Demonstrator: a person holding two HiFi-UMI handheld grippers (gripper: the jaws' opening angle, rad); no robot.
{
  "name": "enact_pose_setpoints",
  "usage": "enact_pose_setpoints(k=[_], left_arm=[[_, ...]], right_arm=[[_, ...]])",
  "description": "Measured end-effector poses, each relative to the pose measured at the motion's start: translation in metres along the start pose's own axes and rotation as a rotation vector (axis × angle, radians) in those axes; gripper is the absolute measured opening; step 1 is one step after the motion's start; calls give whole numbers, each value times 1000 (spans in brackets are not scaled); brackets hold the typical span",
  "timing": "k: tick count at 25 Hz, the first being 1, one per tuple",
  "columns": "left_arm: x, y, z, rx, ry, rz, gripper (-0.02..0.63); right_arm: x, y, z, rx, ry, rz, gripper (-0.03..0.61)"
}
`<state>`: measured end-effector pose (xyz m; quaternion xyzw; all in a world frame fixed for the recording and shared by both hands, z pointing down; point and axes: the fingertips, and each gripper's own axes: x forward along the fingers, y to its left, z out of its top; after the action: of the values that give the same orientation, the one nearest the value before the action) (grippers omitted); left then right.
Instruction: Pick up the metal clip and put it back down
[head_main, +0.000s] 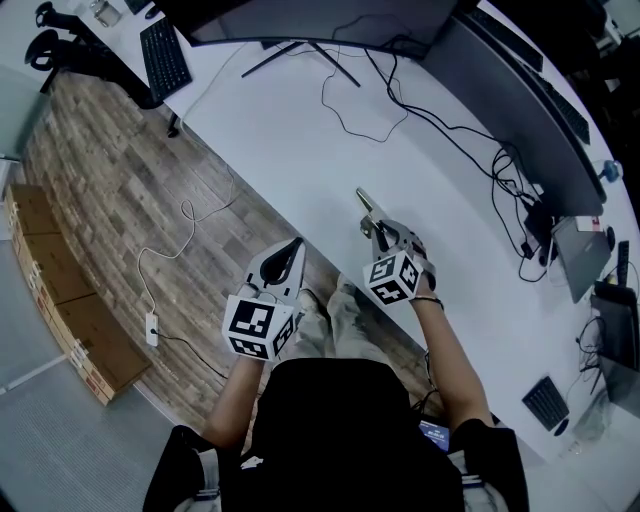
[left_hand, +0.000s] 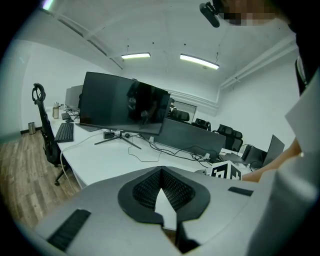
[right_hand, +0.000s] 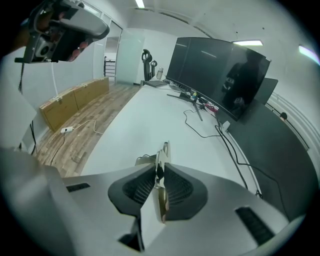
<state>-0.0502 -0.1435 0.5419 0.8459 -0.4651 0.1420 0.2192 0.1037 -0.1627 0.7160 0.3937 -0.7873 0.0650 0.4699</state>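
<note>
Head view: the right gripper (head_main: 382, 232) reaches over the white desk (head_main: 300, 130), and the clip (head_main: 366, 205) sticks out past its tips. From above the jaws' hold is hard to make out, and I cannot tell whether the clip's far end touches the desk. The left gripper (head_main: 292, 250) hangs off the desk edge over the floor (head_main: 120, 200), its jaws reading as one dark wedge. The monitor (head_main: 300, 20) is cut off at the top.

Left gripper view: the jaws meet at their tips with nothing between them, and a sliver of desk shows through the gap behind. The clip is out of sight here. Only the right gripper's marker cube (left_hand: 226, 170) peeks over the body.

Right gripper view: the jaws are pinched narrow on the clip (right_hand: 164, 150), pads against its flat sides. Its tip pokes beyond them above the desk. A folded part of the clip shows left of the jaws, half hidden.
</note>
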Motion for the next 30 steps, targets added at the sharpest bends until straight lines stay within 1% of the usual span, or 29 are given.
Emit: enact_pose_setpoints(k=[6, 10, 21, 25, 30], left_arm=[[0, 1, -4, -11, 6, 2, 12], [-2, 1, -1, -19, 2, -1, 12], [-4, 4, -3, -20, 3, 7, 12], [-7, 4, -4, -21, 3, 9, 12], [-9, 5, 4, -10, -14, 14, 12]], right_arm=[[3, 10, -1, -5, 13, 27, 55], [4, 15, -1, 19, 19, 56, 69], [0, 21, 7, 69, -21, 103, 84], [-5, 22, 9, 74, -31, 97, 84], [-13, 14, 17, 82, -44, 82, 84]])
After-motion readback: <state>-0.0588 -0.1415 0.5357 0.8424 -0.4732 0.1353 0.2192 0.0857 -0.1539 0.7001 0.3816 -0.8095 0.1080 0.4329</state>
